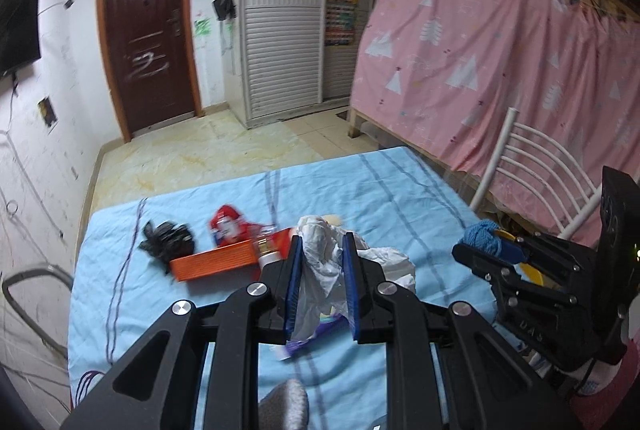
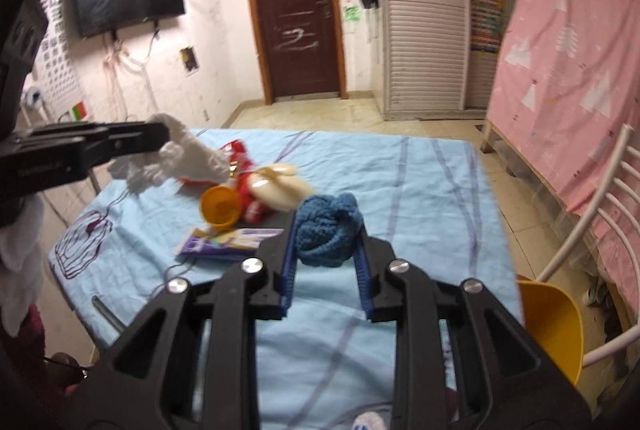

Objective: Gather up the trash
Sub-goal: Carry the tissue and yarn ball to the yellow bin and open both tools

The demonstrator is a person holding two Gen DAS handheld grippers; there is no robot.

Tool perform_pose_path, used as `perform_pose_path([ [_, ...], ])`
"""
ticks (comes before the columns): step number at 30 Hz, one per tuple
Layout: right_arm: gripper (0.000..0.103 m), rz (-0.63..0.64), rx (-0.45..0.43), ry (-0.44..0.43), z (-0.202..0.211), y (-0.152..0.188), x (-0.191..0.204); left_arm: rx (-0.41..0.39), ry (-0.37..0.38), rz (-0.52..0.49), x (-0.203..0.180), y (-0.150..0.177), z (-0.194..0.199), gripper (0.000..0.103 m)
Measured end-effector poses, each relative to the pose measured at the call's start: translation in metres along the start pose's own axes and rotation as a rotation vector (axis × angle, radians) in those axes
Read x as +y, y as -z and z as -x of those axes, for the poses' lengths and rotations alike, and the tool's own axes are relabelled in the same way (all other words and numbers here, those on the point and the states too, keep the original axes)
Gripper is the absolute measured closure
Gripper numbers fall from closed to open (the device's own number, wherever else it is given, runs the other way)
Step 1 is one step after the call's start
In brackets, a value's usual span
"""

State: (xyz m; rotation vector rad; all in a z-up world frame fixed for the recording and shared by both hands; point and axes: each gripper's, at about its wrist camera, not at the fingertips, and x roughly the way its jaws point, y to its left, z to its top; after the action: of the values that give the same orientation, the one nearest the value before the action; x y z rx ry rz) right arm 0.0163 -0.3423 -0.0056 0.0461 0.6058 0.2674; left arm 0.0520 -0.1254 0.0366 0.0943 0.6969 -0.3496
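Two grippers loaded — left gripper [image 1: 321, 262] pinches white tissue [image 1: 320, 270], right gripper [image 2: 326, 250] blue yarn [image 2: 326, 230].

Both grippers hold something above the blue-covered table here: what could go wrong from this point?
1. The left gripper pinches only part of the crumpled white tissue; loose folds hang below and could tear or slip out.
2. The right gripper clamps the blue knitted ball near its fingertips, so it might squeeze out.
3. The hanging tissue could brush the orange tray or the purple packet and drag them.

Both wrist views over shared bed [image 1: 400, 189]
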Motion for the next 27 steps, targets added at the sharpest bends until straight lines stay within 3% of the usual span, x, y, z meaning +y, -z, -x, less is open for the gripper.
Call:
perform_pose_path([
  [13,0.079,-0.175,-0.069,0.179,0.042,0.027,-0.112,0.006,0.128,-0.12,-0.11,-0.023,-0.032,0.093],
  [27,0.079,-0.361,-0.065,0.298,0.047,0.053,-0.21,0.074,0.278,-0.228,-0.231,-0.04,-0.094,0.093],
])
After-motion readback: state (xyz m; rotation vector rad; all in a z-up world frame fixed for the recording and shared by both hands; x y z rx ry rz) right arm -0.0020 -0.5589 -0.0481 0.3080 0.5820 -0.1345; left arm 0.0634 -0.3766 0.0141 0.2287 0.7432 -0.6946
